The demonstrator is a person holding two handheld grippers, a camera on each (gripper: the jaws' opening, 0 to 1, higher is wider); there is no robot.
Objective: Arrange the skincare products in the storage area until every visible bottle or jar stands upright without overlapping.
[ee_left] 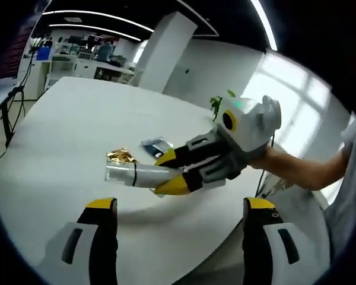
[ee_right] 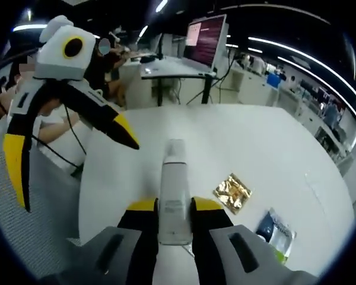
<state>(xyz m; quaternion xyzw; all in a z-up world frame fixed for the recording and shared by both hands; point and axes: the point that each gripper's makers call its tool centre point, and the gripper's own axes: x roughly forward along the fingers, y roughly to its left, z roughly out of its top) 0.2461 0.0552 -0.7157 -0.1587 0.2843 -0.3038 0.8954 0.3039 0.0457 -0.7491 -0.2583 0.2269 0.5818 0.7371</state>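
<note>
A pale silver-white tube (ee_right: 175, 178) lies flat between the yellow-tipped jaws of my right gripper (ee_right: 174, 205), which is shut on it just above the white table (ee_right: 273, 136). In the left gripper view that tube (ee_left: 130, 175) points left, held by the right gripper (ee_left: 165, 173) reaching in from the right. My left gripper (ee_left: 181, 205) is open with nothing between its jaws, a short way in front of the tube. It appears again as the left gripper (ee_right: 71, 160) at the upper left of the right gripper view, jaws spread wide.
A crumpled gold packet (ee_left: 121, 156) (ee_right: 232, 193) and a blue-white sachet (ee_left: 157, 145) (ee_right: 277, 230) lie flat on the table near the tube. A person's forearm (ee_left: 291, 169) reaches in from the right. Desks and a monitor (ee_right: 206, 38) stand beyond the table.
</note>
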